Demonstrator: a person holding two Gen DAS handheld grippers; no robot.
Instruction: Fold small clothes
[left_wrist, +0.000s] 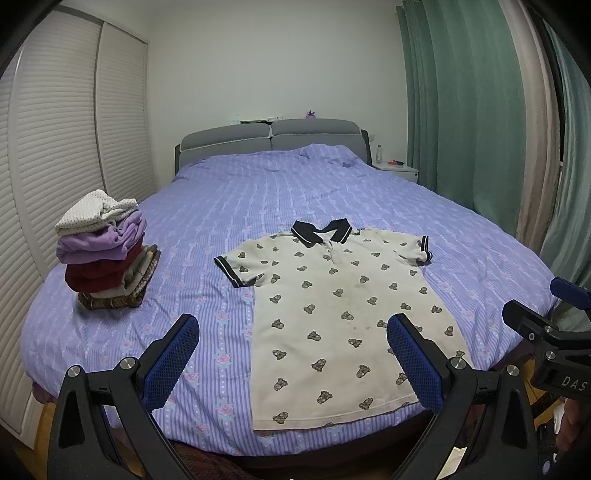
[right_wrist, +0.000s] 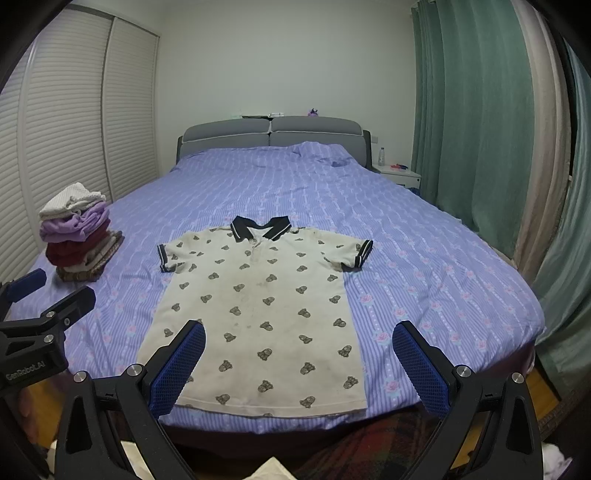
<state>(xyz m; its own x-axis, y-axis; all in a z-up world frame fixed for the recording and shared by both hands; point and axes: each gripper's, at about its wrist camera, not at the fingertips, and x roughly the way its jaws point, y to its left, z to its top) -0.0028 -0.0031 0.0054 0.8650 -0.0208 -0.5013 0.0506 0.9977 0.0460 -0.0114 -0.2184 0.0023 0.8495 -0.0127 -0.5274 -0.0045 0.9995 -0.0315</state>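
A small cream polo shirt (left_wrist: 325, 306) (right_wrist: 258, 302) with a bear print and a dark collar lies flat, front up, on the purple striped bed (left_wrist: 258, 192) (right_wrist: 424, 258), its hem near the foot edge. My left gripper (left_wrist: 291, 332) hovers open over the foot of the bed, above the shirt's lower left part, nothing between its blue pads. My right gripper (right_wrist: 297, 338) also stands open, above the shirt's lower right part and the bedspread beside it. Neither touches the shirt. Each gripper shows at the edge of the other's view.
A stack of folded clothes (left_wrist: 105, 254) (right_wrist: 79, 236) sits on the bed's left side. Louvred wardrobe doors (left_wrist: 55, 147) line the left wall, green curtains (left_wrist: 461, 110) the right. A grey headboard (left_wrist: 273, 138) and a white nightstand (left_wrist: 397, 170) with a bottle stand at the far end.
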